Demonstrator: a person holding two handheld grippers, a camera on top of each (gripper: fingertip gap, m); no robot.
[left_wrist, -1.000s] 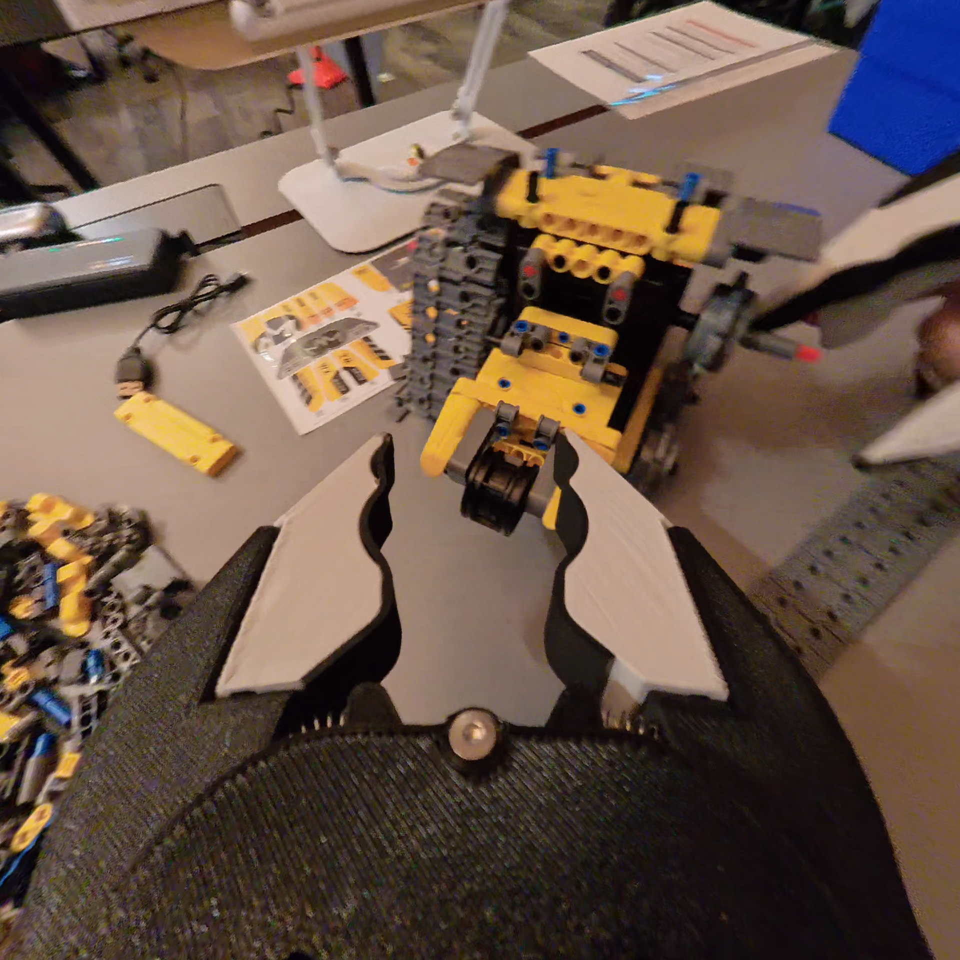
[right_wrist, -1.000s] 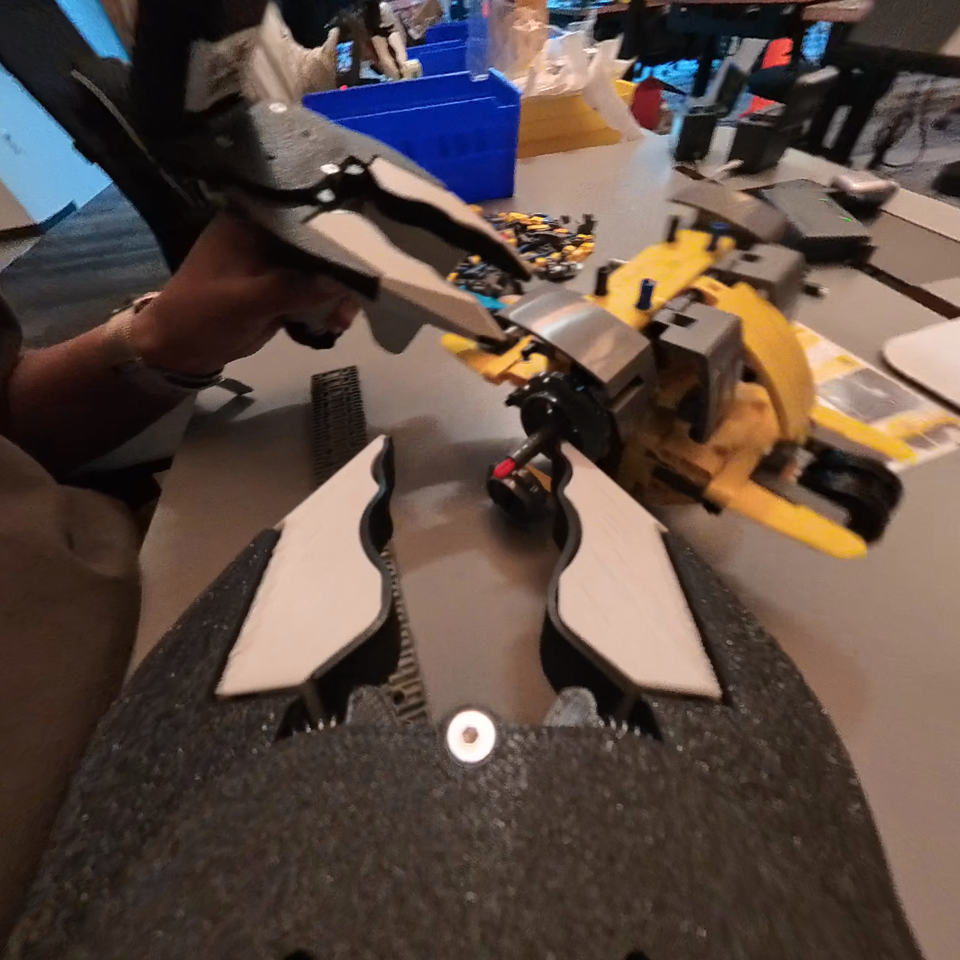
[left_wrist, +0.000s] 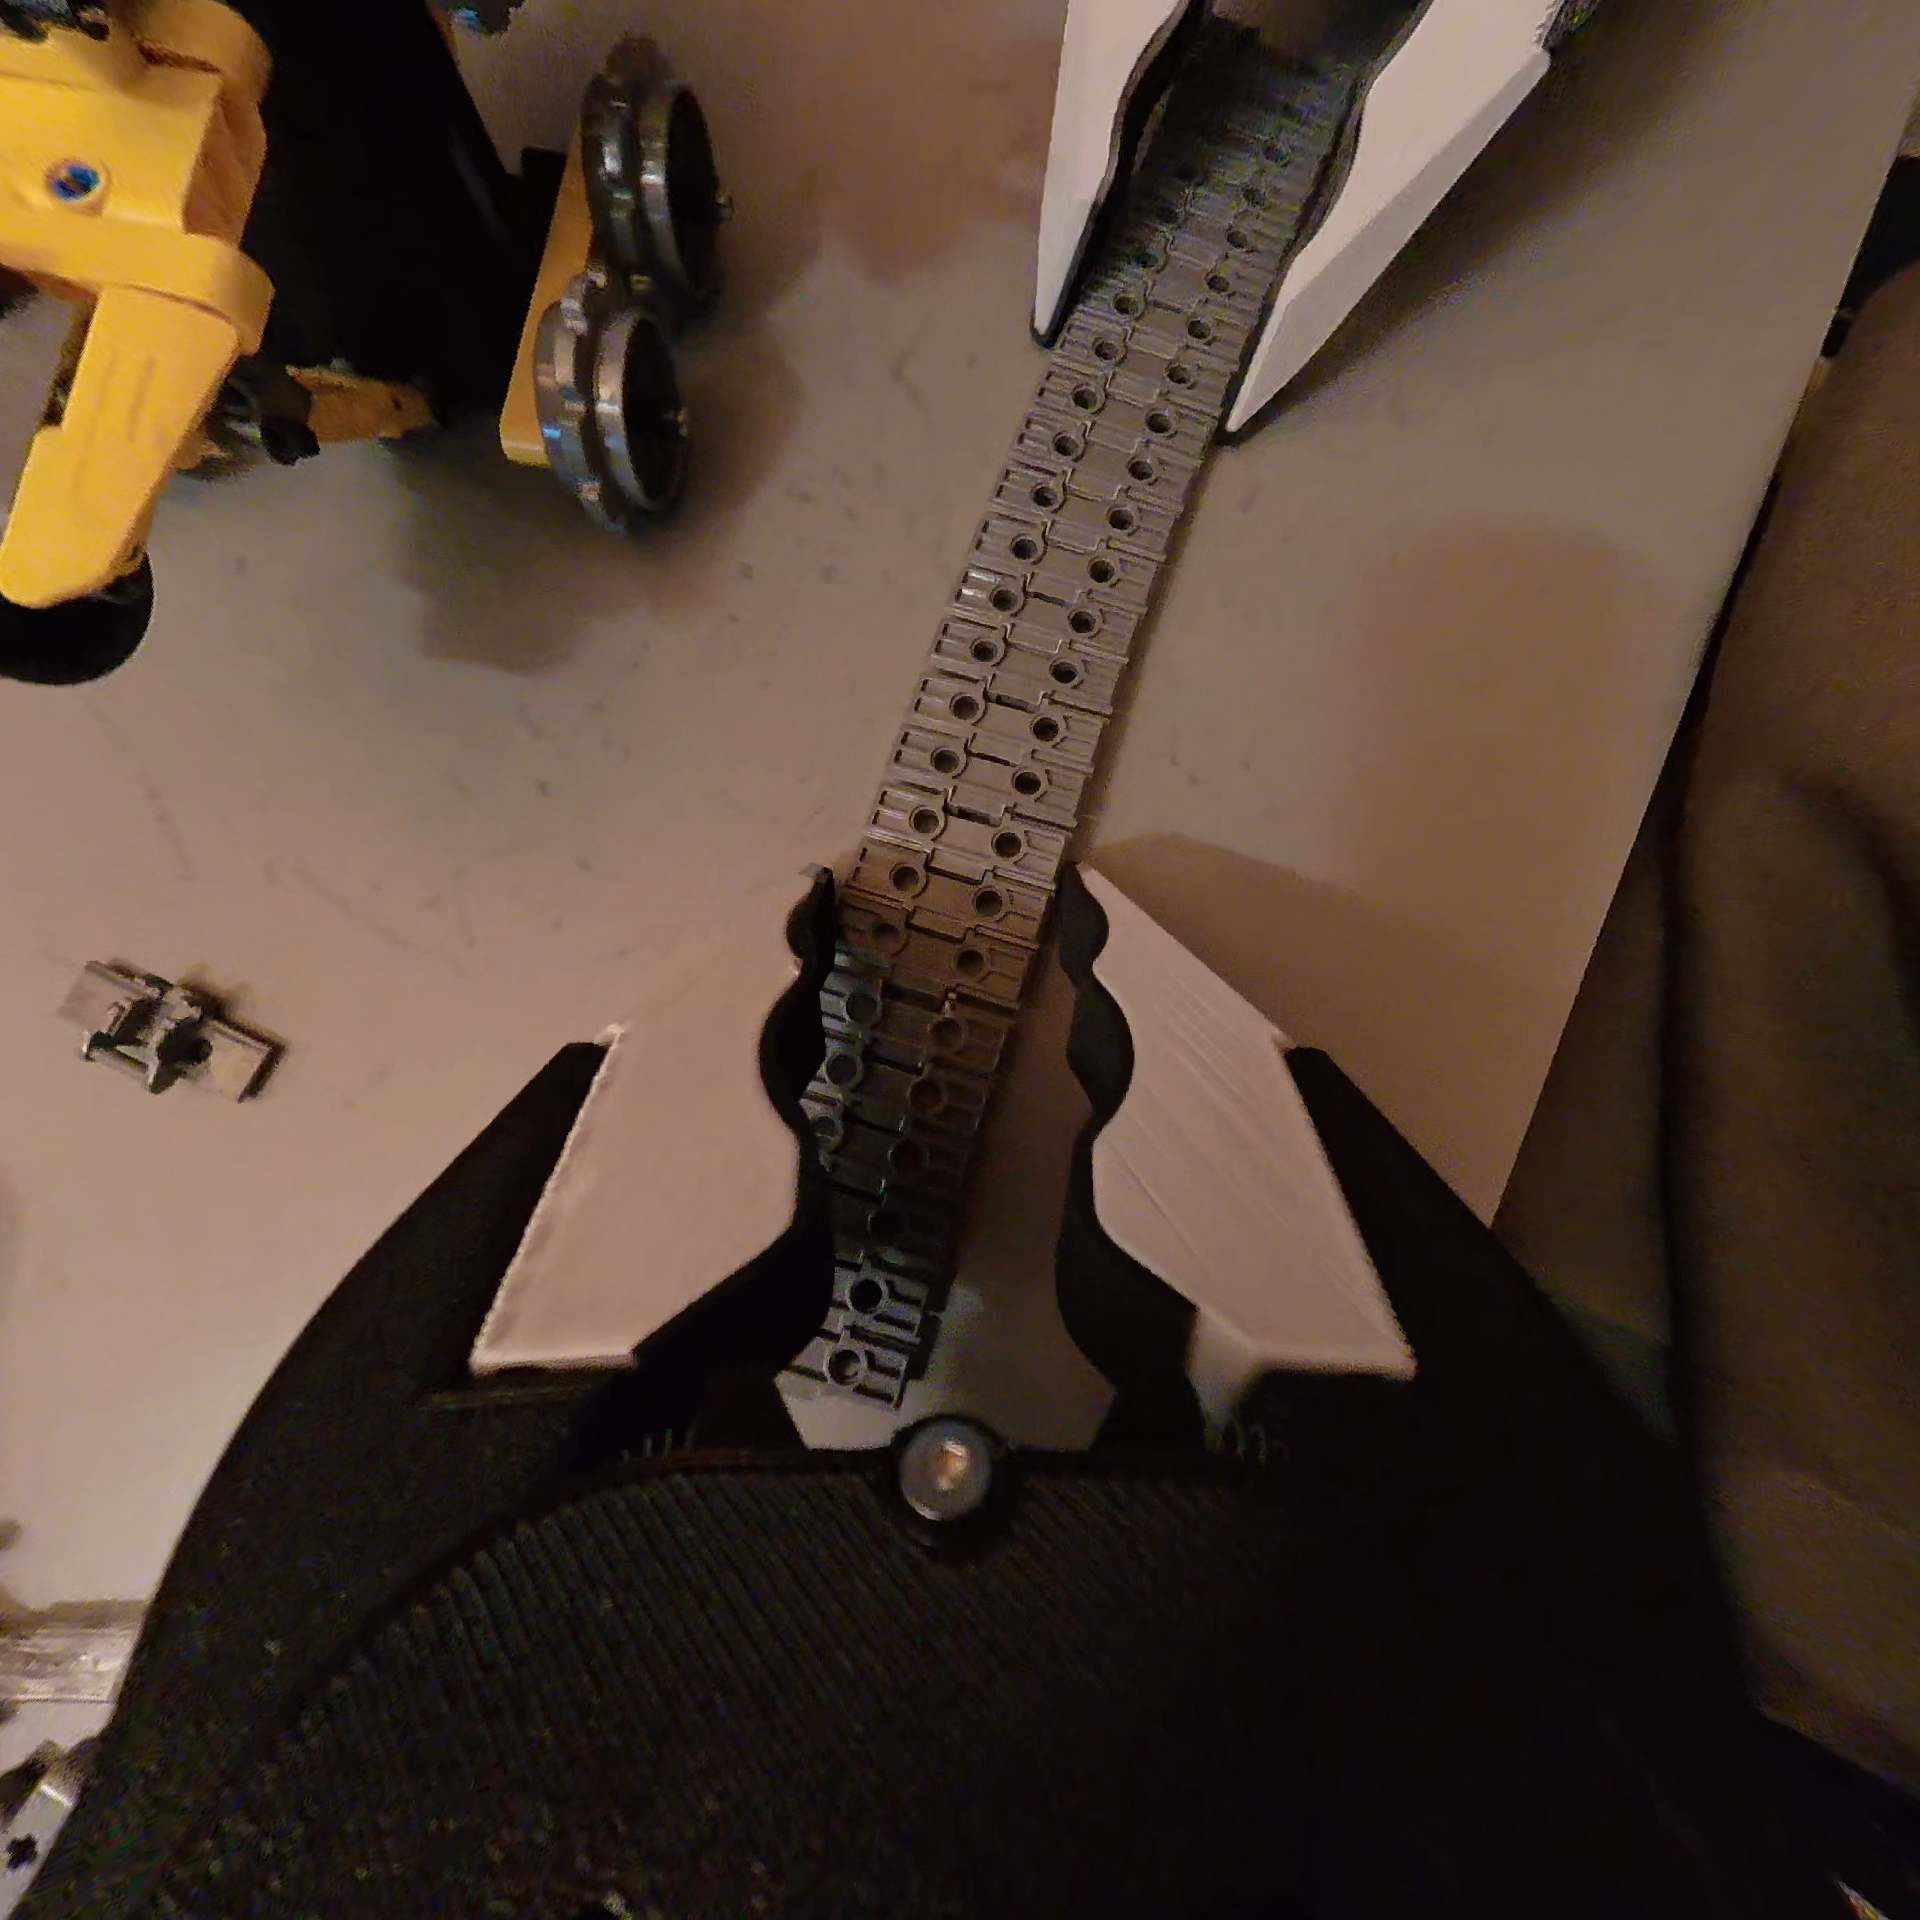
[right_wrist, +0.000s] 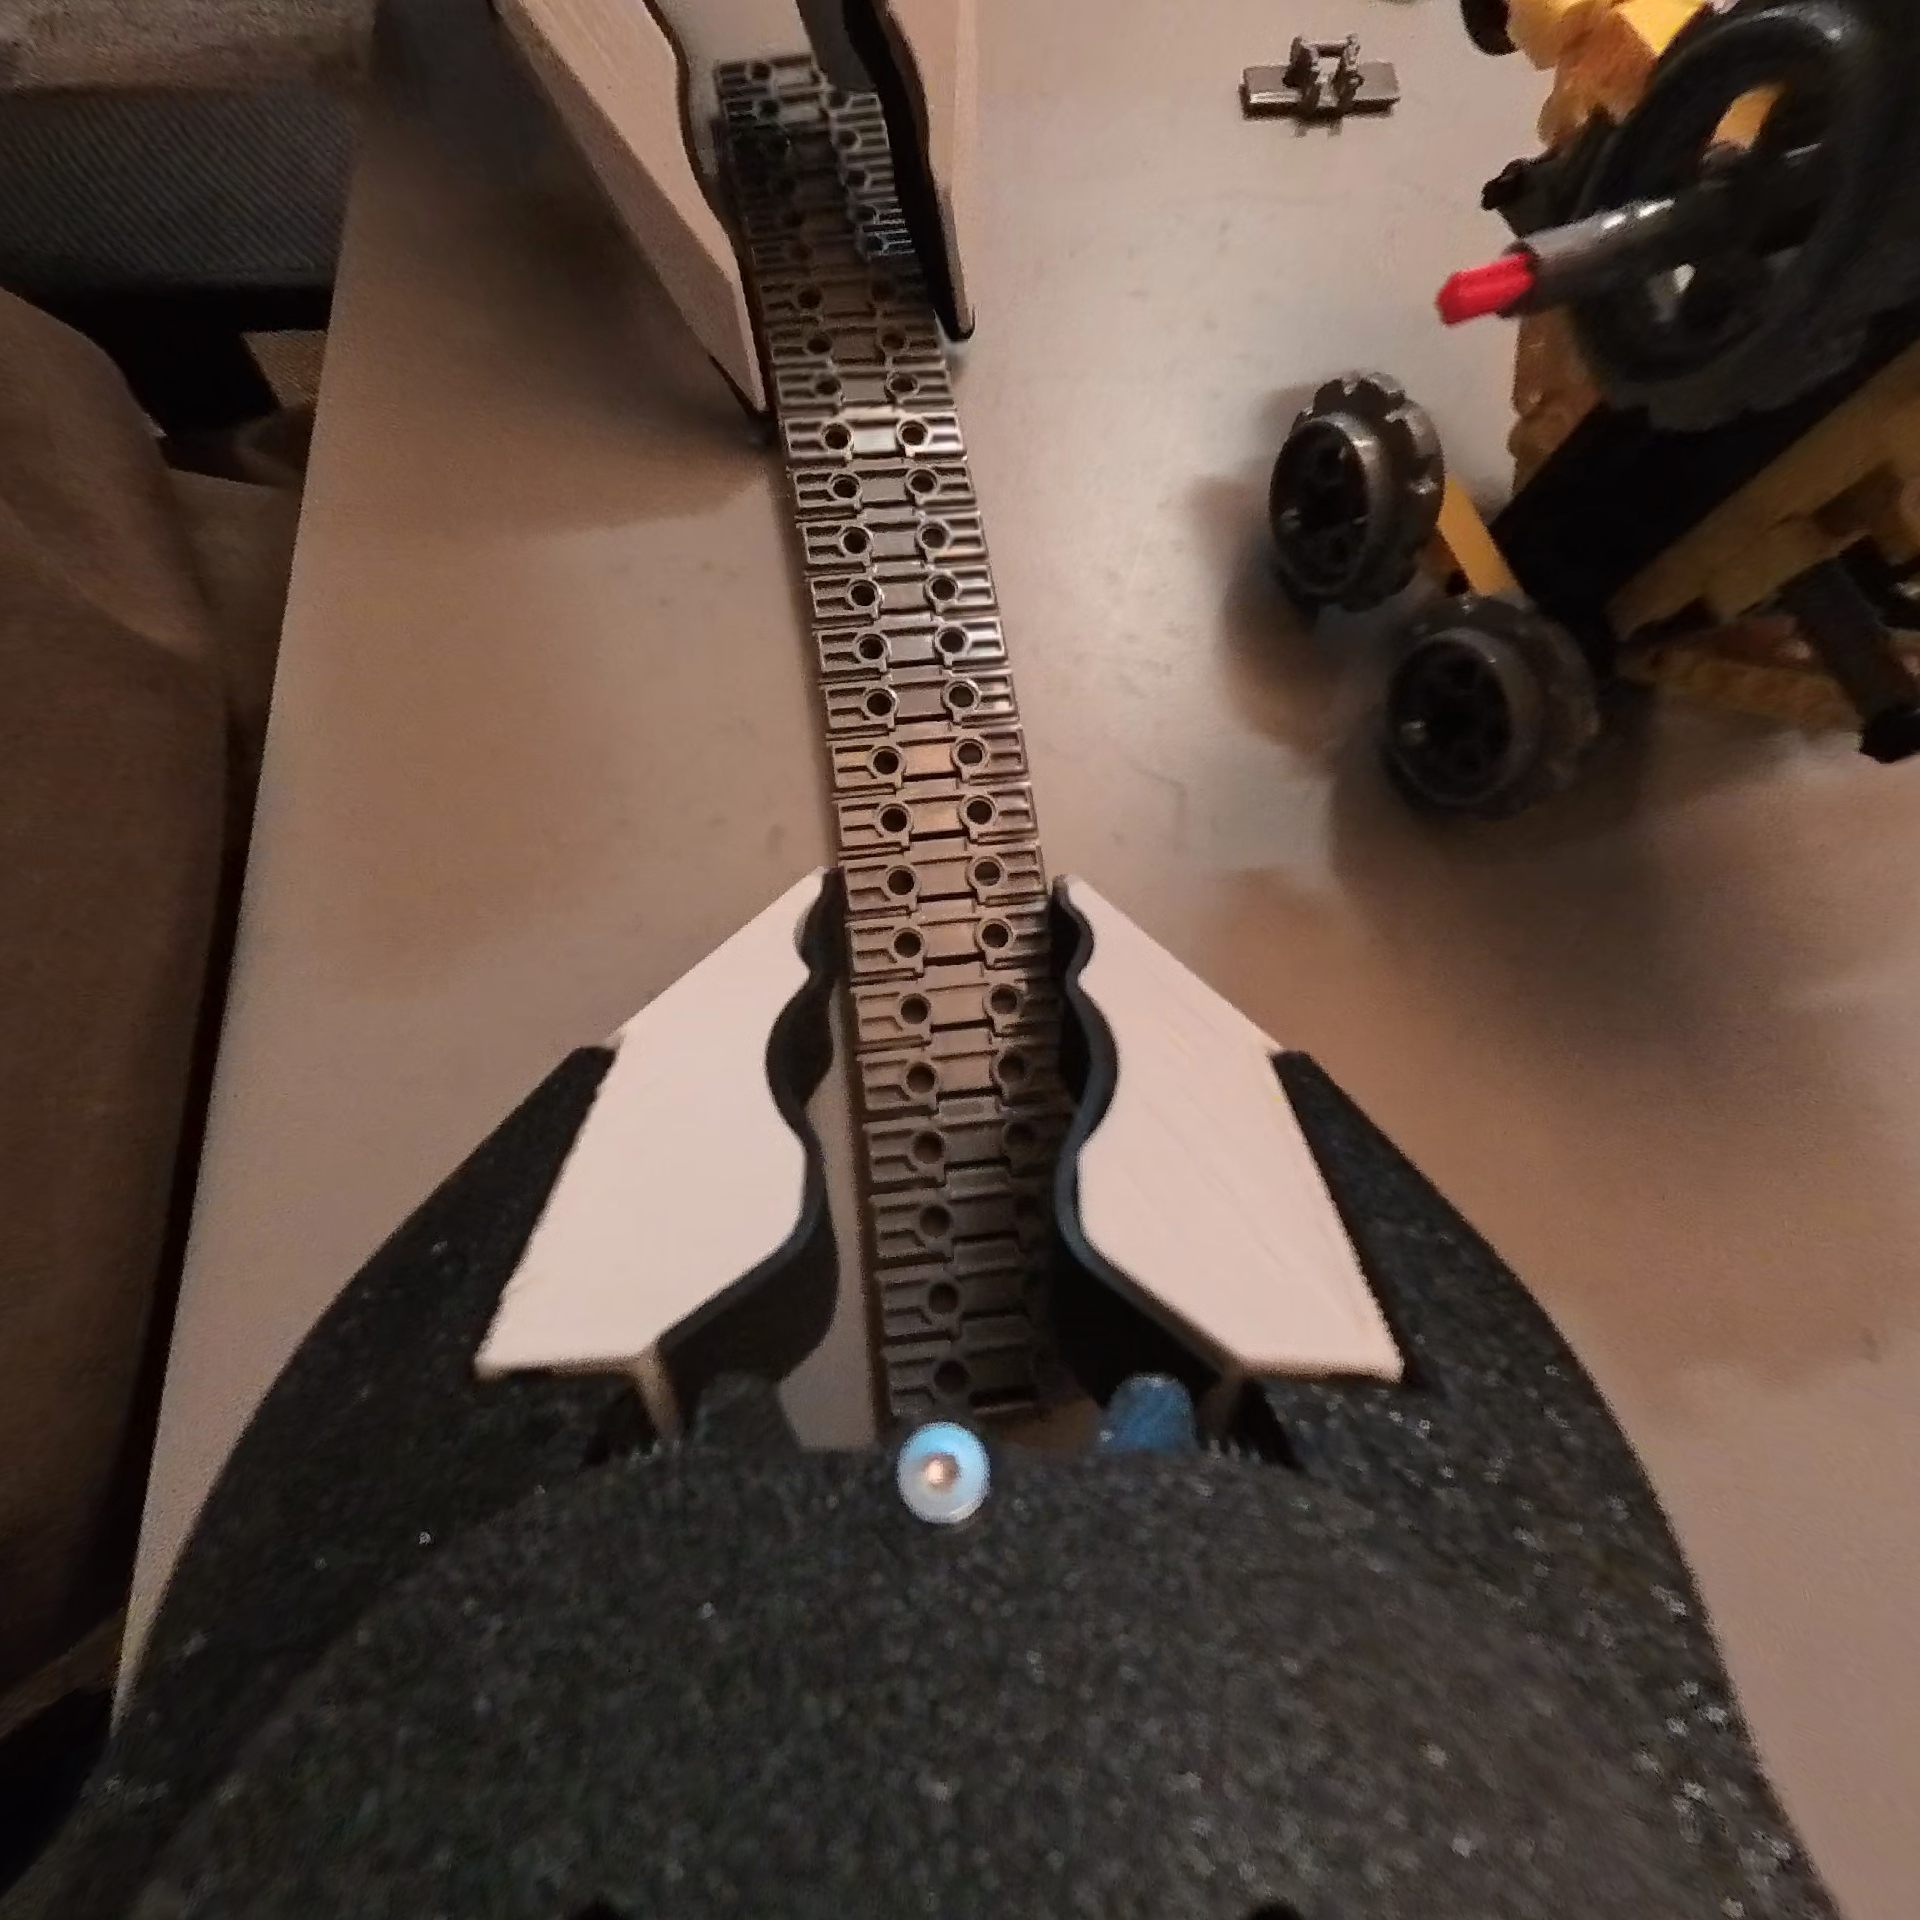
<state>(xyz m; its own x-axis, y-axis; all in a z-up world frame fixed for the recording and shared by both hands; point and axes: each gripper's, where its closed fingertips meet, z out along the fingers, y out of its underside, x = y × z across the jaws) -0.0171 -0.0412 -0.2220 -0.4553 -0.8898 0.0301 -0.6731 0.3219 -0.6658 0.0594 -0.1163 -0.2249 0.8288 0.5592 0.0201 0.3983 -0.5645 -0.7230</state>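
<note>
Attention has swung away from the yellow brick-built vehicle (left_wrist: 125, 312), which a second ago filled both views and now sits pushed to the upper left of the left wrist view. We now look straight down on a long grey track strip (left_wrist: 1039, 623), lying flat on the smooth pale table (left_wrist: 520, 831) and running up the centre of each frame. The left gripper (left_wrist: 940, 883) straddles one end with its claw spread: one finger touches the strip's edge, where the links twist up slightly, and a sliver of table shows on the other side. The right gripper (right_wrist: 940, 894) straddles the other end, tips hard against both edges, but we cannot tell whether it pinches. The strip is hard, ribbed plastic with paired round holes. A loose link (left_wrist: 171, 1029) lies apart at left.
</note>
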